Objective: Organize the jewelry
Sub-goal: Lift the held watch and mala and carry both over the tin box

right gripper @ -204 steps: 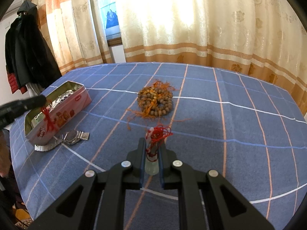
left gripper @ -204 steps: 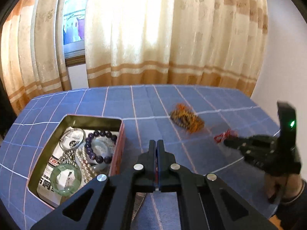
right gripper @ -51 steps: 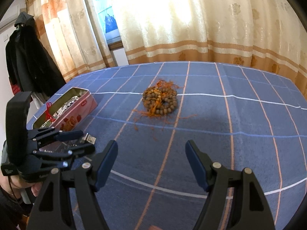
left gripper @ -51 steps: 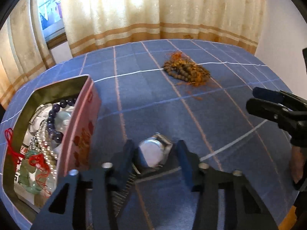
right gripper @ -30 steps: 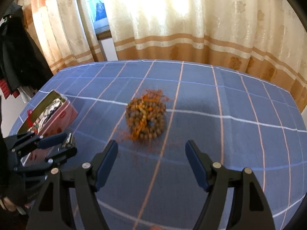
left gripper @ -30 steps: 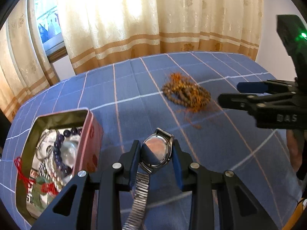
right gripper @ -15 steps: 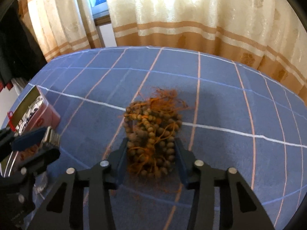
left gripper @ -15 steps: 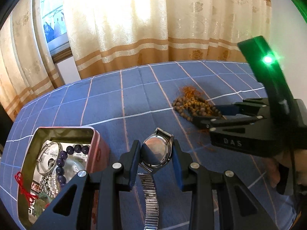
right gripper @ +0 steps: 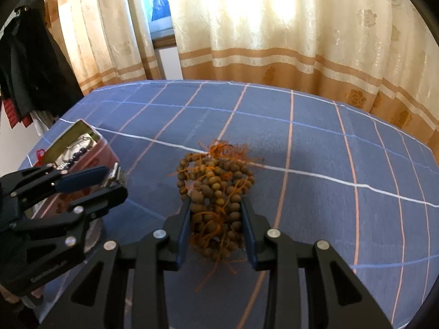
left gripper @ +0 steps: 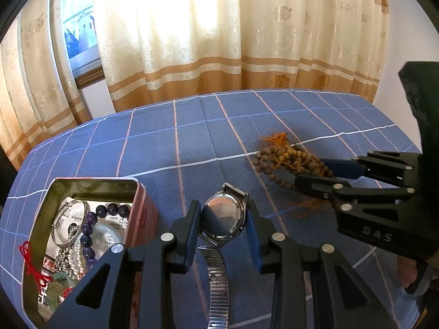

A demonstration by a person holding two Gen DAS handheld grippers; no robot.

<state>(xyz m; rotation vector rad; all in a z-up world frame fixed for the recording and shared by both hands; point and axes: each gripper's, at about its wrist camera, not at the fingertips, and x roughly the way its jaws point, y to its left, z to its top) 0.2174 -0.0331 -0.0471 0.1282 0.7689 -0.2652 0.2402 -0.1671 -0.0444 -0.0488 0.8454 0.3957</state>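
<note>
My left gripper is shut on a silver wristwatch, held above the table beside the open tin box; the metal strap hangs down. The tin holds purple beads, pearls, a bangle and a red-corded pendant. My right gripper is shut on a bundle of brown wooden beads with orange threads, also seen in the left wrist view. In the right wrist view the left gripper with the watch sits by the tin.
The table wears a blue checked cloth. Beige curtains hang behind the far edge, and a dark coat hangs at the left. Orange thread scraps lie on the cloth.
My right gripper has closed on the wooden bead bundle. My left gripper keeps hold of the watch it lifted, now nearer the tin.
</note>
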